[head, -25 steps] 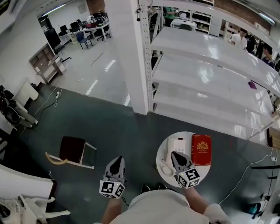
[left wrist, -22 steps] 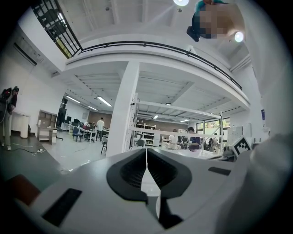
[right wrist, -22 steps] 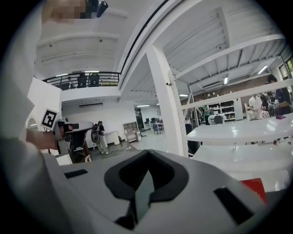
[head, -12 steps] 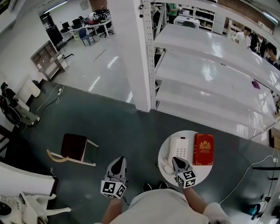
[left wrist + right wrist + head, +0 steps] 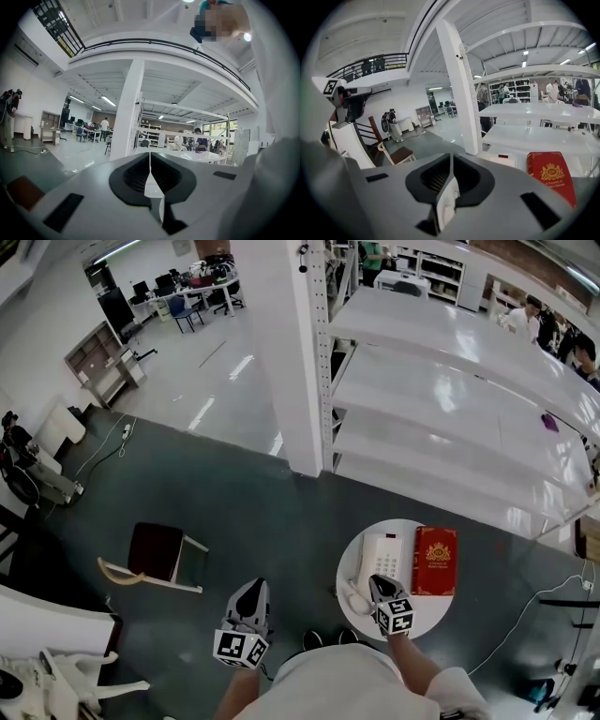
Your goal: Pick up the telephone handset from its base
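Right gripper [image 5: 378, 583] sank beside handset [image 5: 354, 601] near table [image 5: 424, 613] rim.

Telephone [image 5: 382, 554] left of book [image 5: 434, 561], both on table [image 5: 433, 608]

Head view steeply down; right gripper view shares red box [image 5: 434, 561].

A: What's underfoot?
B: Dark grey floor [image 5: 281, 512] across the middle; glossy pale floor [image 5: 187, 381] at upper left, where desks [image 5: 192, 296] stand.
A: And furniture?
B: A white pillar [image 5: 277, 352] at top centre, white shelves [image 5: 441, 343] filling the upper right, and a wooden chair [image 5: 155, 551] at lower left. Strip lights [image 5: 108, 101] glow overhead.
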A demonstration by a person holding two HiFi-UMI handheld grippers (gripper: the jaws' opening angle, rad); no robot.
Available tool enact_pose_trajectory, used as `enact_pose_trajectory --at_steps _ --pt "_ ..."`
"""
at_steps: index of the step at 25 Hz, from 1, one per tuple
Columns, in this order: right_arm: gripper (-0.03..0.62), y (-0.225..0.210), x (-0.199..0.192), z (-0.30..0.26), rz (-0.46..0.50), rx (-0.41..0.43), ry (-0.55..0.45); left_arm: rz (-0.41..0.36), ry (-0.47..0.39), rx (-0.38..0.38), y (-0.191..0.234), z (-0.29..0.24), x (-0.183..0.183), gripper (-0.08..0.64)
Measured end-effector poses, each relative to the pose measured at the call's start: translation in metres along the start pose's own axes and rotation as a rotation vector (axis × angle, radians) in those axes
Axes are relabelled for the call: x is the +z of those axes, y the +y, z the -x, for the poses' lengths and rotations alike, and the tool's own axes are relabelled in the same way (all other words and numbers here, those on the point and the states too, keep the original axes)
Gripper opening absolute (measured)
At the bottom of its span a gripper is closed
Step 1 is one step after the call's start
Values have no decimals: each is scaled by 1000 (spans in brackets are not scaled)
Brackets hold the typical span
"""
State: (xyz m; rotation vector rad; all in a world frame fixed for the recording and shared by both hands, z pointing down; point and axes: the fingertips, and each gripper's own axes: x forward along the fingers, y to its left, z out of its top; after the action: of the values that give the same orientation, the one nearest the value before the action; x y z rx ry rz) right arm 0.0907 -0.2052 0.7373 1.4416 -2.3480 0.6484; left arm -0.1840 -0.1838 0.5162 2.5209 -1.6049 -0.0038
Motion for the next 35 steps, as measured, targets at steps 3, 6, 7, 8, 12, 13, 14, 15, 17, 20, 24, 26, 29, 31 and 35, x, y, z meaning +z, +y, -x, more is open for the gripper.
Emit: enact_pose_trajectory --at_steps 3,6,7,8,12,13,14,15,17,20,24,26,29,31,35 --pt "75 -10 -14 -7 -6 -34 47 1 3 12 3 2 -3 23" --pt "157 -17 -26 -13 -31 -69 87 1 11 24 5 6 -2 23" --pt "192 -21 -31 -15 -46 -83 99 2 15 27 5 7 -2 23" --pt "225 -25 -34 -17 -61 -99 109 3 18 30 5 8 -2 23" --pt "296 -42 -50 -28 -105 -155 150 3 21 40 7 10 -7 23" --pt "301 -47 -53 -31 -113 -166 163 5 22 43 8 11 -7 23" --pt "301 -51 -56 -33 -118 -177 176 7 22 46 8 11 -7 23" --pt "301 -55 -59 -34 -120 -188 188 9 23 48 8 12 -7 23" --pt "297 -61 -63 -39 -124 -204 206 9 24 51 8 13 -6 23" --pt "295 -66 -67 -48 -131 -208 223 6 29 59 9 14 -4 23" --pt "295 -69 -75 -60 -115 -199 255 13 32 71 11 17 -6 23" --pt "295 -70 -77 -66 -111 -192 268 18 40 78 12 19 -9 23" --pt "295 -71 -79 -75 -115 -183 281 22 58 90 12 21 -12 23" --pt "295 -73 -82 -82 -113 -182 292 26 61 94 13 22 -16 23" --pt "295 -78 -90 -89 -124 -195 314 23 79 105 13 25 -19 23"
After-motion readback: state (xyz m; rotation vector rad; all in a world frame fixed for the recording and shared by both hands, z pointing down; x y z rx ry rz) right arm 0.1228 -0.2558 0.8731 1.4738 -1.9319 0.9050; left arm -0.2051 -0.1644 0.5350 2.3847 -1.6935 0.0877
